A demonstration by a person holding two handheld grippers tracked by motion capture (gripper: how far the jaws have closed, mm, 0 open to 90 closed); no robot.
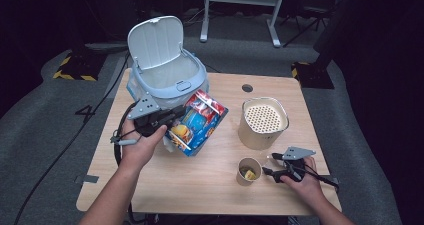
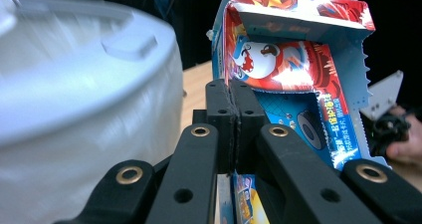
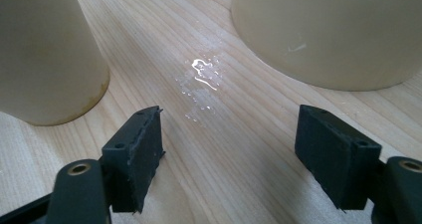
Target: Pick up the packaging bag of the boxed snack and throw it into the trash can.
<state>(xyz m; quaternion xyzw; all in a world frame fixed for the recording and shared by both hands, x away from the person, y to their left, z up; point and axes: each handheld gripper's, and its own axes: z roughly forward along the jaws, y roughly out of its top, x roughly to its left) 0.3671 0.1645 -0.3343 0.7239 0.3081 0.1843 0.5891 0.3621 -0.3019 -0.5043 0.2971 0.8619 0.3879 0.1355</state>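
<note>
Wooden tabletop (image 1: 210,185) standing in dark room, grey floor around. Left tool (image 1: 167,121) clamping tight on edge of torn snack packet (image 1: 197,122), holding it tilted in air just beside open white bin (image 1: 167,77). Right tool (image 1: 270,165) resting low on tabletop, jaws standing apart, gripping nothing, sitting just beside small paper cup (image 1: 248,171) and near big perforated-lid tub (image 1: 262,122). Small wet patch (image 3: 201,82) glistening between cup and tub.
</note>
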